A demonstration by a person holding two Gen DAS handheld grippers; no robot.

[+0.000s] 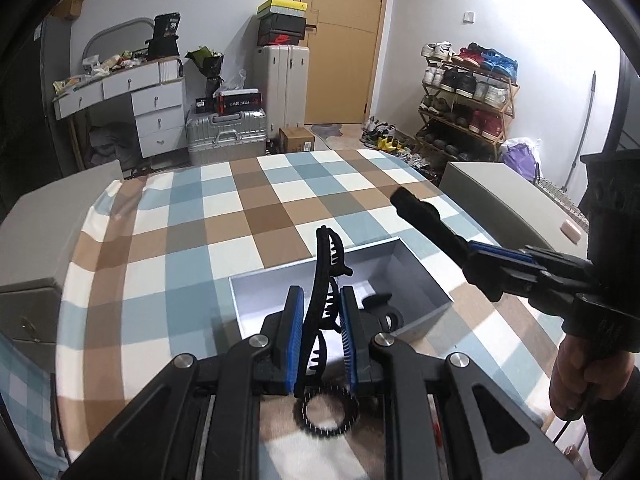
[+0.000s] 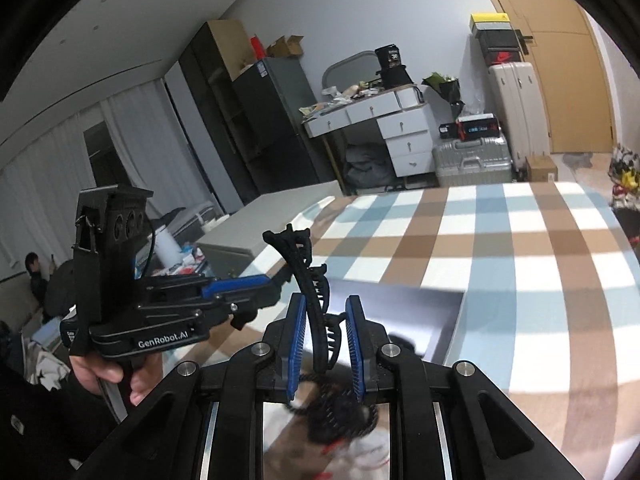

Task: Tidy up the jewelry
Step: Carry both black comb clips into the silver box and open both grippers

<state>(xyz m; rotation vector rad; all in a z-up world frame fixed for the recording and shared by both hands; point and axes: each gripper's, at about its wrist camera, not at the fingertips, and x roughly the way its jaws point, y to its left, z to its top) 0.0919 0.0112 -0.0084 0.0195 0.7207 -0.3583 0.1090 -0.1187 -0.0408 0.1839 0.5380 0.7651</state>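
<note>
A checked cloth (image 1: 224, 216) covers the table, and an open white box (image 1: 420, 280) stands on it just beyond my left gripper (image 1: 320, 292). That gripper is shut on a black hair claw clip (image 1: 326, 256), which sticks up past the blue pads. A dark item (image 1: 378, 304) lies inside the box. A black toothed ring (image 1: 324, 412) shows below the jaws. My right gripper (image 2: 326, 298) is shut on another black claw clip (image 2: 308, 280), raised over the box (image 2: 400, 308). Each gripper shows in the other's view: the right gripper (image 1: 472, 252) and the left gripper (image 2: 268, 280).
Low grey cabinets (image 1: 40, 232) (image 1: 500, 196) flank the table. Behind it stand suitcases (image 1: 226, 130), a white dresser (image 1: 156, 112), a shoe rack (image 1: 464, 108) and a wooden door (image 1: 344, 40). A person (image 2: 34, 276) sits far off at the left.
</note>
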